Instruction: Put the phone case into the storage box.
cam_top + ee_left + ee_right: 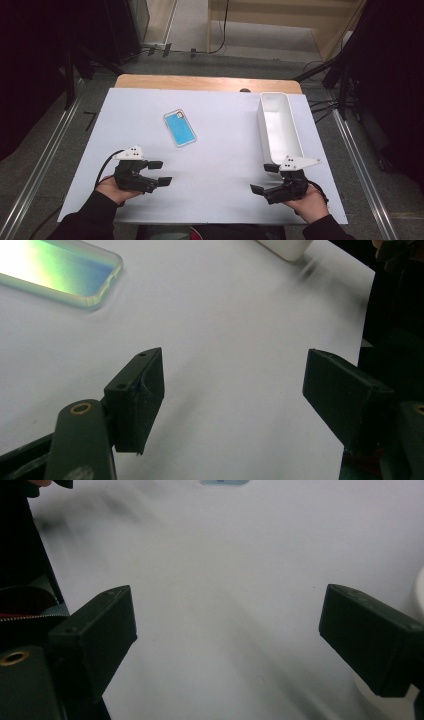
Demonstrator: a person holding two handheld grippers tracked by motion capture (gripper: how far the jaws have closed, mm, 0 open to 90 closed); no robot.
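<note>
Both tools held agape and empty over desk [220, 165]: left tool [159, 172], right tool [264, 178]. Phone [179, 128] untouched, bin [278, 128] unfilled; nothing yet grasped.

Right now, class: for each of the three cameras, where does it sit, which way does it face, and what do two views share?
High view: above the person's side, looking forward and down on the white table; both forearms, left gripper, right gripper.
Left gripper view: rides the left gripper, jaws apart, facing the phone.
Right gripper view: rides the right gripper, jaws apart, facing across the table.
Shared: the phone and the white bin show in the high and left gripper views.
</note>
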